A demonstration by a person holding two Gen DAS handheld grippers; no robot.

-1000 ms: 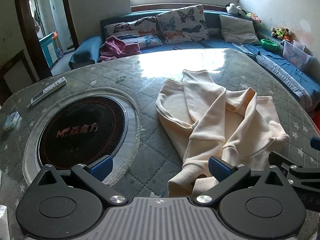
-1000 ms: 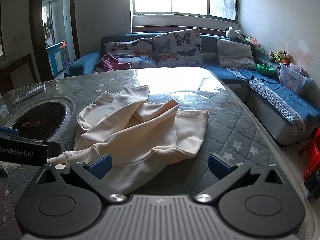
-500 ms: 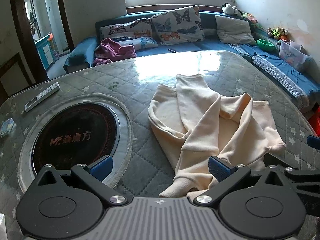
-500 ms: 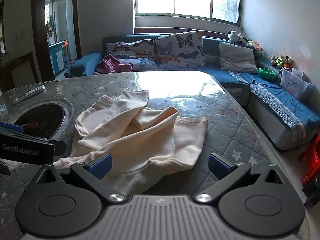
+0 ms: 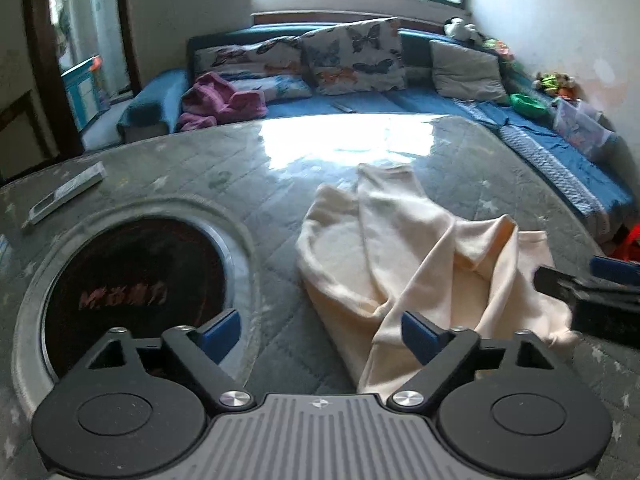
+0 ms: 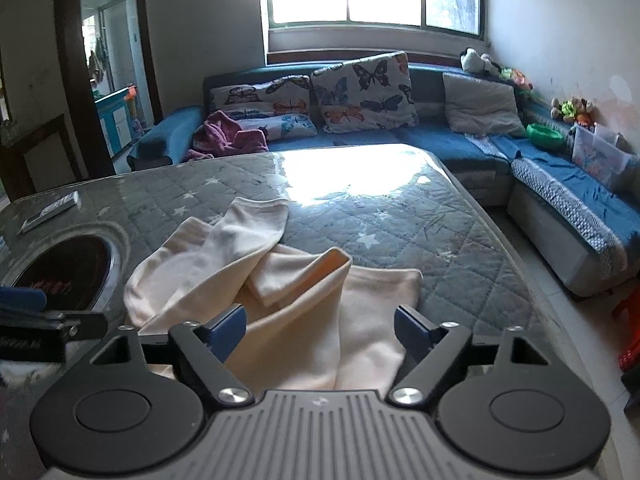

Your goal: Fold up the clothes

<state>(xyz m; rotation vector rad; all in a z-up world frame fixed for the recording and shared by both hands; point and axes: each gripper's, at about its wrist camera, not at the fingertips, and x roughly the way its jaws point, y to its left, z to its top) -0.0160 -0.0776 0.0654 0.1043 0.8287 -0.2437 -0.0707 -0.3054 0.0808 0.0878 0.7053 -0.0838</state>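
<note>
A cream sweatshirt (image 5: 424,264) lies crumpled on the grey quilted table top (image 5: 280,184), sleeves folded over its body. It also shows in the right wrist view (image 6: 288,296). My left gripper (image 5: 320,334) is open and empty, above the garment's near left edge. My right gripper (image 6: 320,328) is open and empty, above the garment's near hem. The right gripper shows at the right edge of the left wrist view (image 5: 592,292); the left gripper shows at the left edge of the right wrist view (image 6: 32,320).
A round black cooktop (image 5: 136,284) is set in the table at the left. A remote control (image 5: 64,196) lies at the far left. A blue corner sofa (image 6: 460,140) with butterfly cushions and a purple garment (image 6: 228,140) stands behind the table.
Both grippers have risen and drawn back a little from the sweatshirt. The views have tilted upward. The sweatshirt has not moved.
</note>
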